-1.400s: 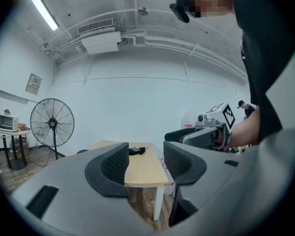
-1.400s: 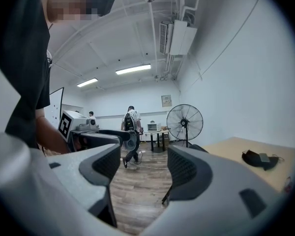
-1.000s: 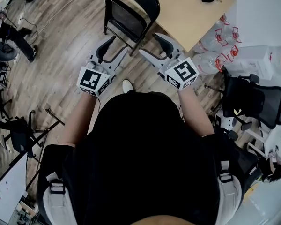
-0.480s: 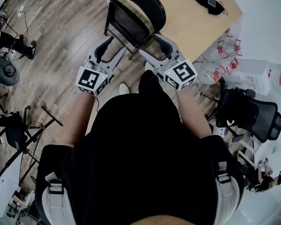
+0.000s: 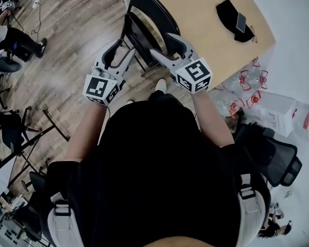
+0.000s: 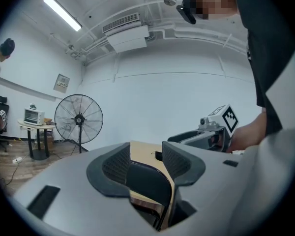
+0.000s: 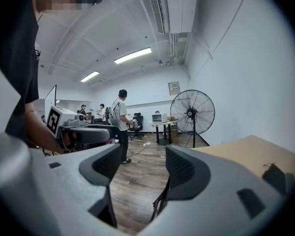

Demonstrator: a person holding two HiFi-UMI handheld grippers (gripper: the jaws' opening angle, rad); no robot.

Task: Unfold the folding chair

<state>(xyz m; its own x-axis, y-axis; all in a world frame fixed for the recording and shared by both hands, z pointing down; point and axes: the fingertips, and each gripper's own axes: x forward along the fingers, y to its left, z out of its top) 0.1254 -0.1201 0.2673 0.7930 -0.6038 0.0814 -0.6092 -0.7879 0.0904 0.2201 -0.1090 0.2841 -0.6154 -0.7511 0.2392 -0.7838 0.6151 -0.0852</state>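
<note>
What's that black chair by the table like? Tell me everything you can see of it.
The folding chair is black, with a rounded, smooth backrest on a thin tube frame that looks like metal. Its seat panel seems tipped up close to the back, so it appears still folded. It stands upright on the wooden floor, close against the edge of the light wooden table; whether they touch I cannot tell.
</note>
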